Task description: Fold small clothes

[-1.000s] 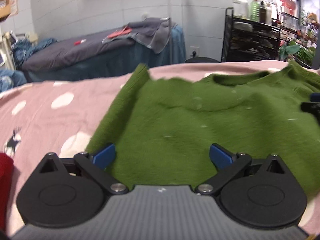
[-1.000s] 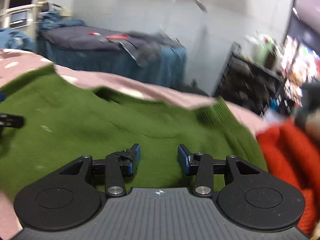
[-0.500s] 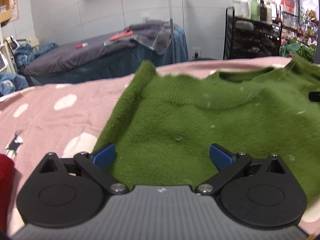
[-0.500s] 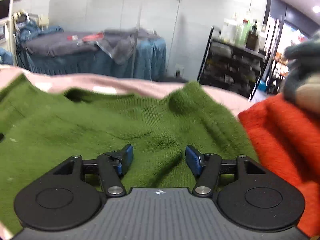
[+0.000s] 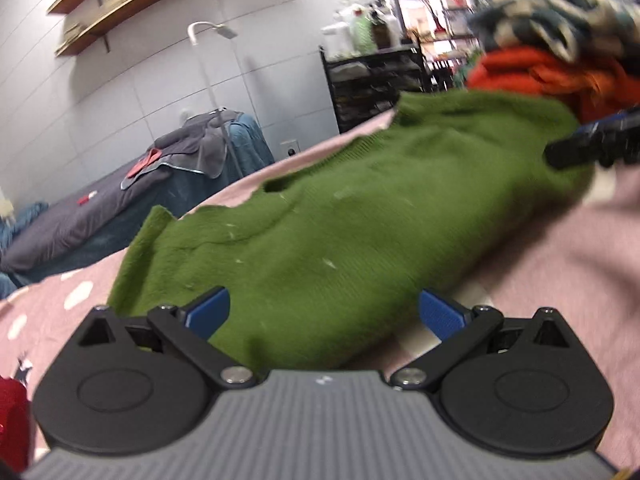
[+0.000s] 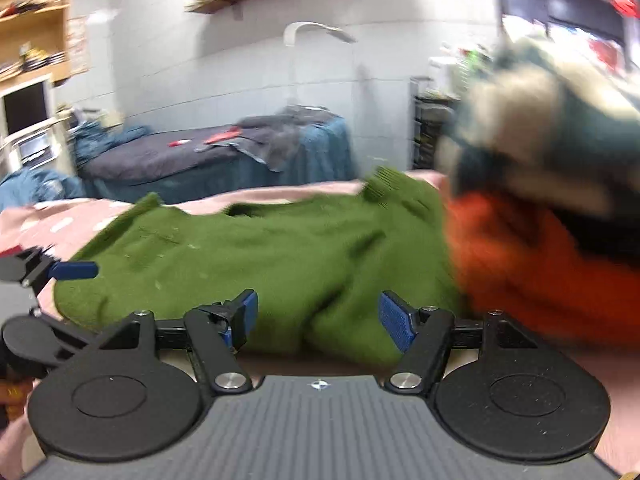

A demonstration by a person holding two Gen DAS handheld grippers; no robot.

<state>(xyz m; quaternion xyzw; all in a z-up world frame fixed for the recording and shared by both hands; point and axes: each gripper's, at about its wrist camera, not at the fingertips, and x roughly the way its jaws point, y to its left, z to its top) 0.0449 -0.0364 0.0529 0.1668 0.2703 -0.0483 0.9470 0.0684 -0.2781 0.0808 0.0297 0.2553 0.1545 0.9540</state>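
Observation:
A small green knitted sweater [image 5: 340, 232] lies on the pink spotted bedcover [image 5: 60, 312], its near hem rolled under. It also shows in the right wrist view [image 6: 260, 256]. My left gripper [image 5: 324, 316] is open, its blue pads apart over the sweater's near edge. My right gripper [image 6: 318, 316] is open over the sweater's right part. The left gripper's fingertip [image 6: 74, 270] shows at the left of the right wrist view. The right gripper's fingertip [image 5: 588, 144] shows at the right of the left wrist view.
An orange knit [image 6: 532, 264] with a grey-and-cream garment [image 6: 548, 136] on top lies right of the sweater. A red garment [image 5: 12, 420] sits at the near left. Behind are a grey-covered bed [image 5: 120, 200], a floor lamp [image 5: 216, 32] and a black shelf rack [image 5: 368, 80].
Both grippers have pulled back and tilted up, and the views are blurred. The right gripper's jaws have opened wider. The sweater's near hem now lies rolled under, with pink cover showing in front.

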